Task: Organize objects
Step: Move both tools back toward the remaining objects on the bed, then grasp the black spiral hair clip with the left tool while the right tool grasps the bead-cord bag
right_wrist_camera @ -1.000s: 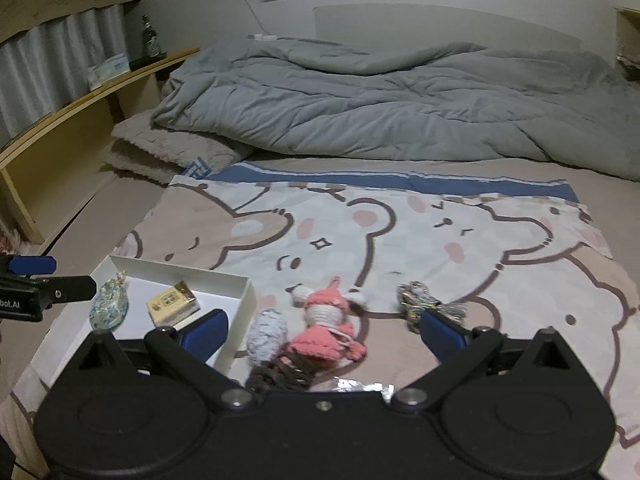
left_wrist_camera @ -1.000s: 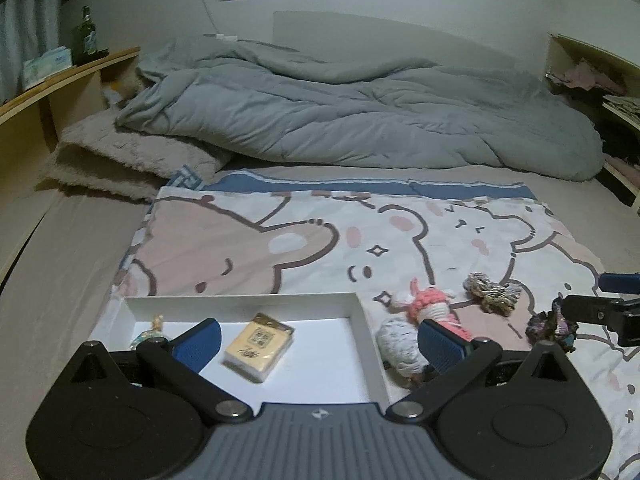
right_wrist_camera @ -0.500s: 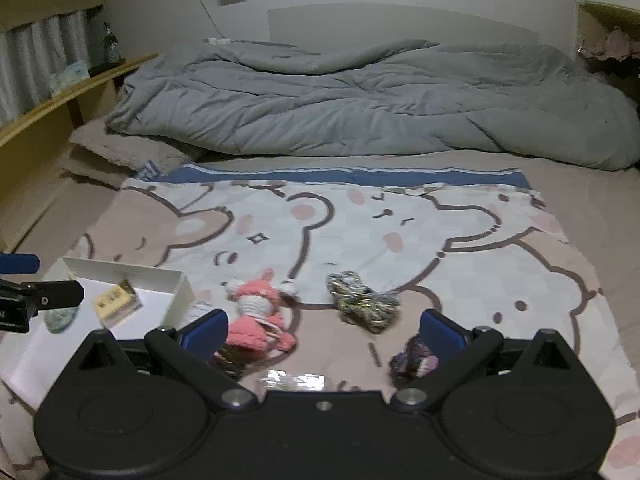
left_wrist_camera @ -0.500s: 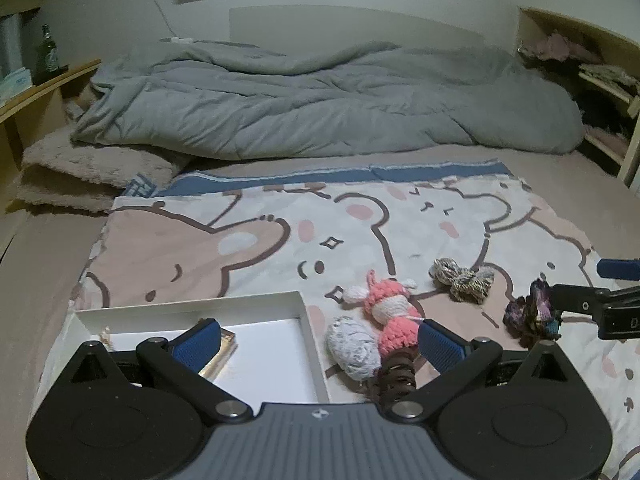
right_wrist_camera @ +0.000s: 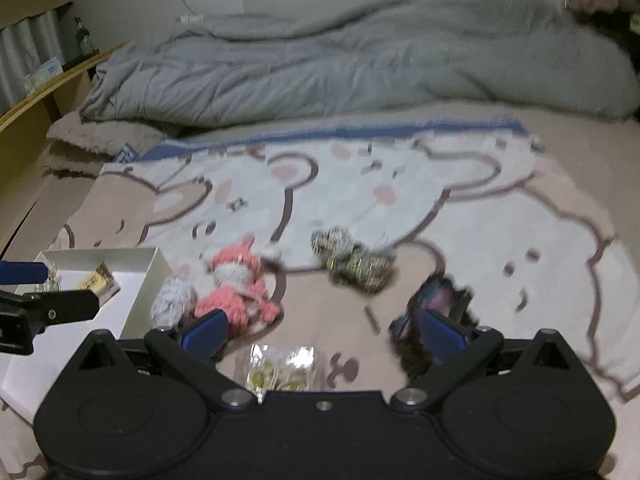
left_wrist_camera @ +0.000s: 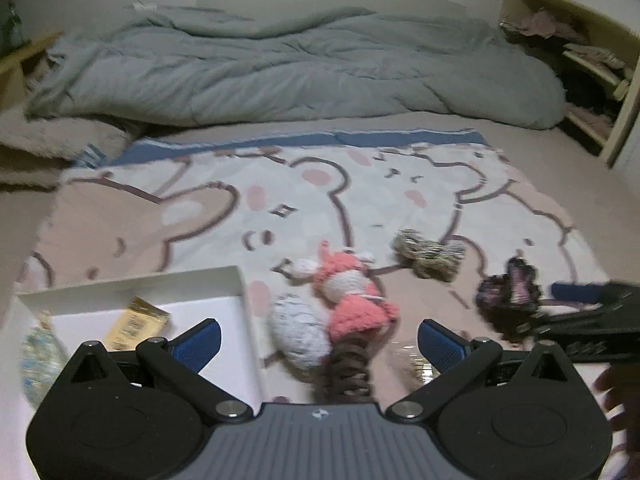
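Observation:
My left gripper (left_wrist_camera: 320, 340) is open above a grey knitted ball (left_wrist_camera: 298, 330), a pink knitted doll (left_wrist_camera: 348, 292) and a brown spiral hair tie (left_wrist_camera: 348, 364). To its left lies a white box (left_wrist_camera: 128, 280) holding a yellow pack (left_wrist_camera: 136, 322) and a bluish pouch (left_wrist_camera: 38, 344). My right gripper (right_wrist_camera: 324, 332) is open over a clear packet (right_wrist_camera: 280, 368). A dark purple scrunchie (right_wrist_camera: 436, 300) sits against its right finger. An olive scrunchie (right_wrist_camera: 352, 260) lies farther ahead, the pink doll (right_wrist_camera: 236, 284) to the left.
Everything lies on a bear-print blanket (left_wrist_camera: 360, 200) spread on a bed. A rumpled grey duvet (left_wrist_camera: 300, 68) fills the far side. Wooden shelves (left_wrist_camera: 592, 64) stand at the right, a wooden ledge (right_wrist_camera: 52, 84) at the left. A hand (left_wrist_camera: 616, 396) shows at the lower right.
Both views have swung rightward and are blurred with motion. The toys now lie between my left fingers. The dark scrunchie has come up against my right gripper's right finger.

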Tool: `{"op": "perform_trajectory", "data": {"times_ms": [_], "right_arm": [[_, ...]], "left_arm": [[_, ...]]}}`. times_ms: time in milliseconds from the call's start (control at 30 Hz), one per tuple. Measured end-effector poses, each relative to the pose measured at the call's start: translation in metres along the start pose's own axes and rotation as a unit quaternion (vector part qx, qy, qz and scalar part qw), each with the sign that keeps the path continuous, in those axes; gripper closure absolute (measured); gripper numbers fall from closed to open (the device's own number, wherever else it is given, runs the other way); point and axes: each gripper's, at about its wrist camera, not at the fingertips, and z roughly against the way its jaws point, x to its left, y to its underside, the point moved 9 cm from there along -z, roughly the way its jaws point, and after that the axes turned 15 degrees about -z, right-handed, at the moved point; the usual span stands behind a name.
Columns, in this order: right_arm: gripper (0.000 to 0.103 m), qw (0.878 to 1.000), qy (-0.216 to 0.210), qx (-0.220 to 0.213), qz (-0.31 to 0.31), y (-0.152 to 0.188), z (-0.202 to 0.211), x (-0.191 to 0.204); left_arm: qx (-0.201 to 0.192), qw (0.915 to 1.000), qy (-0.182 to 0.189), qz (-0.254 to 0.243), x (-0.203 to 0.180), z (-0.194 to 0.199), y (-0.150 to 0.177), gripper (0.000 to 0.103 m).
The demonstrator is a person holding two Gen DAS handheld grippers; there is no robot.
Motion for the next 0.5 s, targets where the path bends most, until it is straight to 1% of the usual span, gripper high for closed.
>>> {"op": "perform_trajectory", "data": {"times_ms": [67, 133, 233, 267, 300, 367, 433, 500], "right_arm": [[0.000, 1.000, -0.004, 0.003, -0.006, 0.006, -0.007, 0.000], [0.000, 1.000, -0.002, 0.005, -0.001, 0.011, -0.012, 0.001], [0.000, 0.999, -0.006, 0.038, 0.003, 0.020, -0.024, 0.004], [0.000, 0.999, -0.004, 0.050, -0.003, 0.024, -0.029, 0.004], [0.000, 0.998, -0.003, 0.063, -0.010, 0.027, -0.033, 0.003], [0.000, 0.996, 0.000, 0.081, -0.025, 0.033, -0.040, 0.003], [0.001, 0.995, 0.002, 0.095, -0.033, 0.039, -0.046, 0.002], [0.002, 0.994, 0.007, 0.105, -0.036, 0.044, -0.051, 0.002]], "left_arm": [[0.010, 0.9995, 0.026, 0.013, -0.004, -0.007, 0.000, 0.000], [0.021, 0.9986, 0.044, 0.020, -0.008, -0.015, 0.003, 0.002], [0.038, 0.9971, 0.062, 0.021, -0.013, -0.028, 0.006, 0.013], [0.043, 0.9965, 0.068, 0.023, -0.014, -0.032, 0.008, 0.015], [0.048, 0.9959, 0.073, 0.024, -0.015, -0.037, 0.009, 0.015], [0.061, 0.9948, 0.078, 0.022, -0.017, -0.046, 0.013, 0.020], [0.077, 0.9935, 0.082, 0.022, -0.017, -0.055, 0.017, 0.024], [0.090, 0.9919, 0.085, 0.026, -0.016, -0.063, 0.021, 0.025]]}}
